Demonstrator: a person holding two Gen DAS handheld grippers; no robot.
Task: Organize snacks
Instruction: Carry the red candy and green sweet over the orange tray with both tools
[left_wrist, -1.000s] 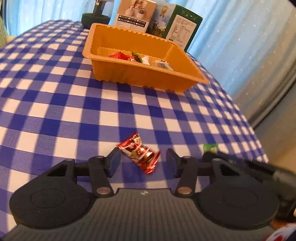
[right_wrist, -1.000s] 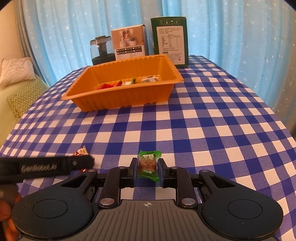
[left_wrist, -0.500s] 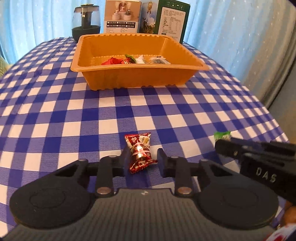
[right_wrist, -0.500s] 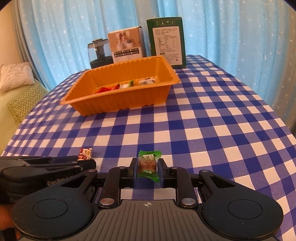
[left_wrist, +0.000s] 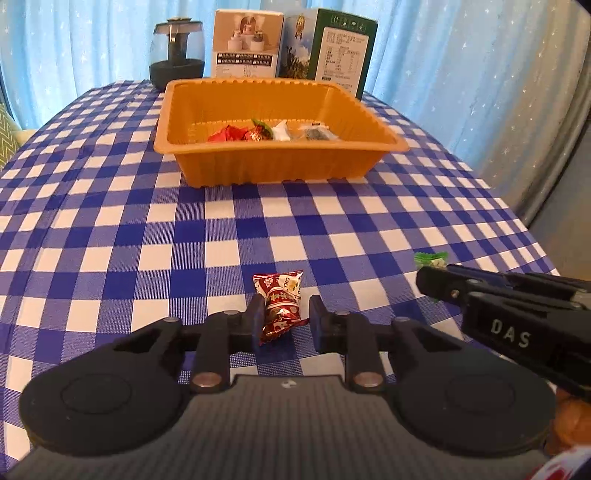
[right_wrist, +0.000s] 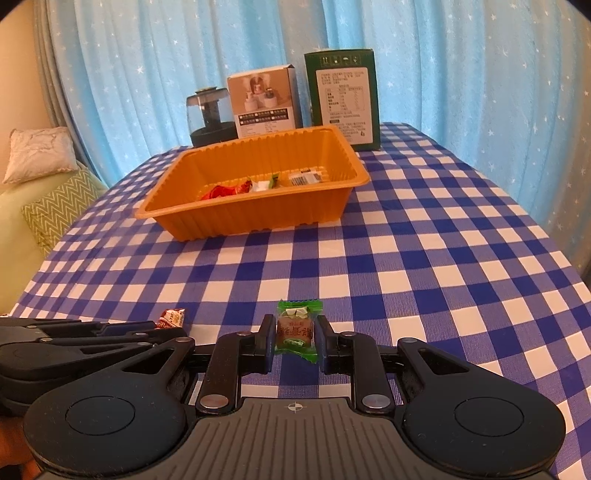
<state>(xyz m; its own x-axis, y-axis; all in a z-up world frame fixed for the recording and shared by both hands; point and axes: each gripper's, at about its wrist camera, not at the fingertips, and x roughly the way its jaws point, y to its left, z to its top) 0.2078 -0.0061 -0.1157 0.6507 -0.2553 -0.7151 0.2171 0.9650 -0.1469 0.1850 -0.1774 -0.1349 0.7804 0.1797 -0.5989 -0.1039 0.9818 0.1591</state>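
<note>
Snacks sit in both our grippers, near the front edge of the checked table (left_wrist: 110, 229). Our left gripper (left_wrist: 284, 317) is closing on a red candy (left_wrist: 279, 301); the left pad touches the wrapper, and we cannot tell whether the right pad does. This candy's long axis runs from 12 to 6 o'clock in the left wrist view, tilted slightly toward 7, with its flat crimped end pointing away from us toward the tray (left_wrist: 273, 168). Our right gripper (right_wrist: 295, 341) is clamped on a green candy (right_wrist: 296, 330), whose long axis also runs 12 to 6 in the right wrist view, crimped end toward the tray. The orange tray stands at 12 o'clock, well apart, with several wrapped snacks along its floor. Behind it stand two boxes (right_wrist: 341, 98) and a dark jar (right_wrist: 210, 116).
</note>
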